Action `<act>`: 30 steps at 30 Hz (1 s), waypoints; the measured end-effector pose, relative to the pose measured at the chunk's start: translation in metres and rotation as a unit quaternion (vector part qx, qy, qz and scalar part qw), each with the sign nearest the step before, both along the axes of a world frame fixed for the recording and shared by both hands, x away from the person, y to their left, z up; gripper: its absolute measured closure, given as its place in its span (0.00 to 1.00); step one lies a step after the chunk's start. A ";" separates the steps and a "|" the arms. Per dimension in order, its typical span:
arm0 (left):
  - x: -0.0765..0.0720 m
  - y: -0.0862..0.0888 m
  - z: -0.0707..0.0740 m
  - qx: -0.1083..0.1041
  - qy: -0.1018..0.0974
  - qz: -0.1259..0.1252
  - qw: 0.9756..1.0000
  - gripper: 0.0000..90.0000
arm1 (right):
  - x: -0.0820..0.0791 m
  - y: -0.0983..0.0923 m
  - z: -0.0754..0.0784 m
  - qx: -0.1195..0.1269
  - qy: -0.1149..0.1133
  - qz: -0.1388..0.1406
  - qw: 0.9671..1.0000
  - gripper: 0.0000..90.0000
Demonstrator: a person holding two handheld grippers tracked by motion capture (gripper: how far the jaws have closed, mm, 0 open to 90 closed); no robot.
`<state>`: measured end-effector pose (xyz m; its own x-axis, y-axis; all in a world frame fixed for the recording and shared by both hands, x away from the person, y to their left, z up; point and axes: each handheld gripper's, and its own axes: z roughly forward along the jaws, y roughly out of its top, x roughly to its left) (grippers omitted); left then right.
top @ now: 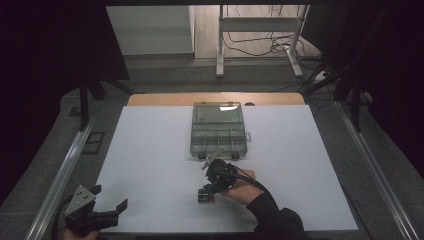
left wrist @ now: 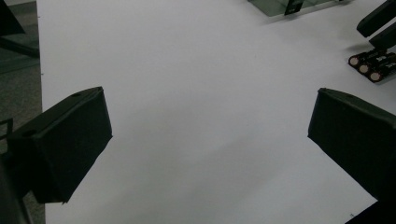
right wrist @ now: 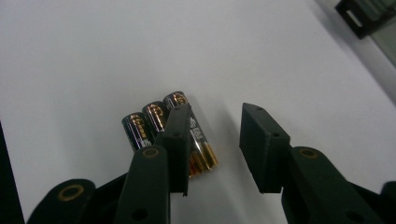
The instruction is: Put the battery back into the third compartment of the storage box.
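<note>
Three black-and-gold batteries (right wrist: 156, 122) lie side by side on the white table top (top: 150, 165). My right gripper (right wrist: 217, 114) hovers just over them, open; its left jaw covers part of the nearest battery and nothing sits between the jaws. In the high view the right gripper (top: 209, 189) points down at the batteries (top: 202, 198) near the table's front middle. My left gripper (top: 111, 196) rests at the front left corner, wide open and holding nothing. In the left gripper view, the left gripper (left wrist: 210, 116) frames bare table, with the batteries (left wrist: 373, 65) far off at the upper right.
A clear plastic organizer box (top: 218, 131) with several compartments and a raised lid stands in the middle of the table, just beyond the right hand. The box's corner (right wrist: 369, 14) shows at the top right of the right gripper view. Metal rails (top: 65, 170) run along both table sides.
</note>
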<state>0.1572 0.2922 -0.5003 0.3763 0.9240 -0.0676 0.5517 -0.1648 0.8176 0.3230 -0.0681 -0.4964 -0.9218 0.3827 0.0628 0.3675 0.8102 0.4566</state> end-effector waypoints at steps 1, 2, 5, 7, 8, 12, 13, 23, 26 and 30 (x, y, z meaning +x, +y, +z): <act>0.000 0.000 0.000 0.000 0.000 0.000 1.000 0.00 | 0.000 0.002 -0.001 -0.001 0.002 0.003 1.000 0.71; 0.000 0.000 0.000 -0.001 0.000 0.000 1.000 0.00 | 0.000 0.003 -0.002 -0.002 0.002 0.006 1.000 0.72; 0.000 0.000 0.000 -0.002 0.000 0.000 1.000 0.00 | 0.000 0.006 -0.004 -0.005 0.005 0.012 1.000 0.75; 0.000 0.001 0.000 -0.002 0.000 0.000 1.000 0.00 | 0.001 0.008 -0.009 -0.018 0.003 0.016 1.000 0.78; 0.000 0.001 0.000 -0.002 0.000 0.000 1.000 0.00 | 0.001 0.009 -0.011 -0.023 0.002 0.015 1.000 0.80; 0.000 0.001 0.000 -0.002 0.001 0.000 1.000 0.00 | 0.001 0.008 -0.012 -0.028 -0.006 0.021 0.999 0.85; 0.000 0.001 0.000 -0.002 0.001 0.000 1.000 0.00 | 0.001 0.008 -0.012 -0.028 -0.006 0.021 0.999 0.85; 0.001 0.001 0.000 -0.003 0.004 0.004 1.000 0.01 | 0.002 -0.006 0.004 0.015 -0.024 0.008 1.000 0.85; 0.001 0.001 0.000 -0.003 0.004 0.005 1.000 0.01 | 0.005 -0.013 0.008 0.021 -0.023 -0.005 0.999 0.85; 0.001 0.001 0.000 -0.003 0.005 0.005 1.000 0.01 | 0.008 -0.021 0.013 0.032 -0.027 -0.016 0.999 0.85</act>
